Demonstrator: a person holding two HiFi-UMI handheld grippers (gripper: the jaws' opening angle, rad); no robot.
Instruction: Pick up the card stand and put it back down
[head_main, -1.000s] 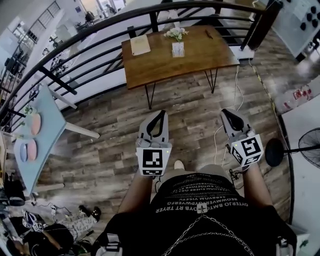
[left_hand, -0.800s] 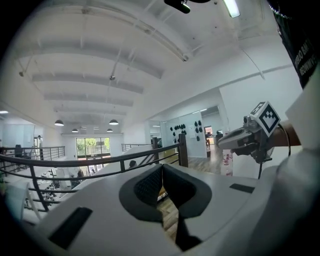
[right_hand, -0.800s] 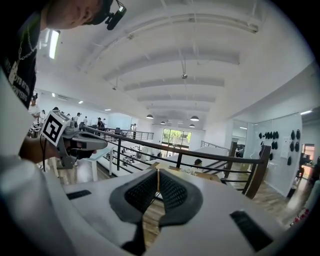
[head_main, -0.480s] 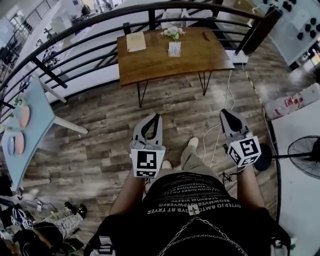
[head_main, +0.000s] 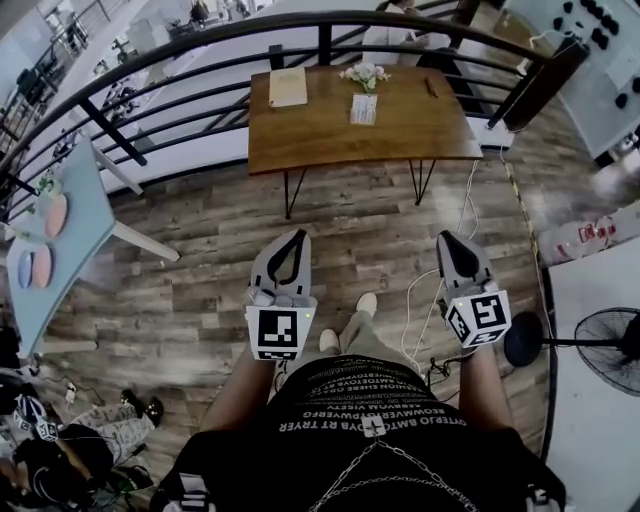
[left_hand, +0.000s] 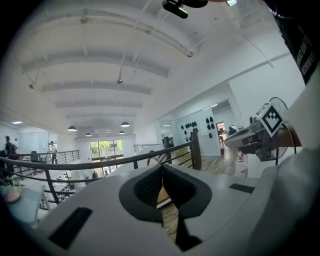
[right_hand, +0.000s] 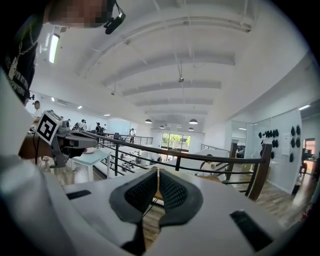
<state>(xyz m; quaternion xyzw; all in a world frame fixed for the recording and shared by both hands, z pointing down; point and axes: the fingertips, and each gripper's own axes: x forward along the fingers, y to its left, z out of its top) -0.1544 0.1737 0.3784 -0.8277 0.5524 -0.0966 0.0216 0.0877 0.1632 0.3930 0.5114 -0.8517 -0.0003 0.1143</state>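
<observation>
Forward a step since a second ago: the wooden table (head_main: 300, 140) now sits lower in the head view. The card stand (head_main: 364, 109) stands on it at twelve o'clock, a flower posy (head_main: 366, 74) just beyond and a notebook (head_main: 288, 87) at its ten o'clock, well apart from the left gripper (head_main: 302, 235) and right gripper (head_main: 447, 238). Left gripper view: the jaws are pressed together on nothing. Right gripper view: the same, tips meeting, empty.
</observation>
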